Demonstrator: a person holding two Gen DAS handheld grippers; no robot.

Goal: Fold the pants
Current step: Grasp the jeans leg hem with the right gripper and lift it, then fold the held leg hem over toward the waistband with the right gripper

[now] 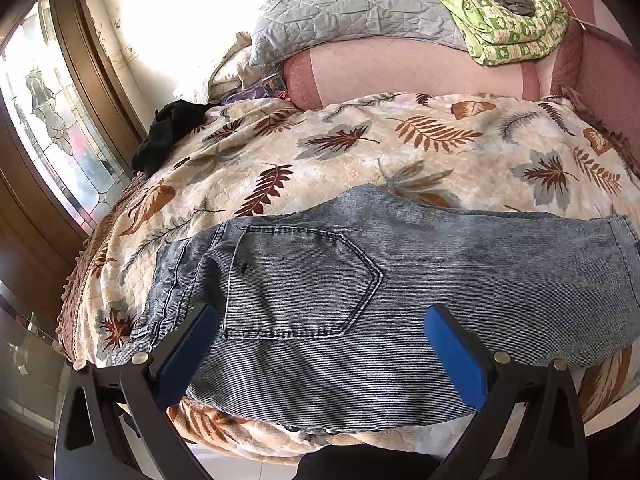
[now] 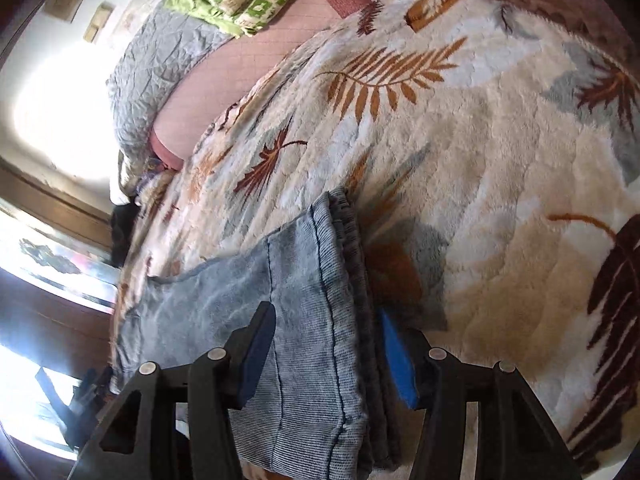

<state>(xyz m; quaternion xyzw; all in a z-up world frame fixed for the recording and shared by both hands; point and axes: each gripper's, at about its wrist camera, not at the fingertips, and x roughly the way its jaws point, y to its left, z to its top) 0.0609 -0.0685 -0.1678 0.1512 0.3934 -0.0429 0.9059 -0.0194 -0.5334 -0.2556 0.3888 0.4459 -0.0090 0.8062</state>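
One pair of faded blue jeans [image 1: 400, 276] lay folded lengthwise along the near edge of the bed, back pocket [image 1: 304, 284] facing up, waistband toward the bed's left edge, leg ends toward the right. Left tool [image 1: 320, 344] hovered over the seat area, pads spread wide, gripping nothing. Right tool [image 2: 328, 356] sat at the stacked leg hems [image 2: 344, 280], which ran between its pads; the pads stood apart and could not be seen pressing the cloth. Leaf-print blanket [image 1: 360, 148] covered the bed under the jeans. Grey quilt [image 1: 344, 4] and green patterned blanket [image 1: 516, 24] were piled at the far edge. Black garment [image 1: 168, 132] lay at the far left corner.
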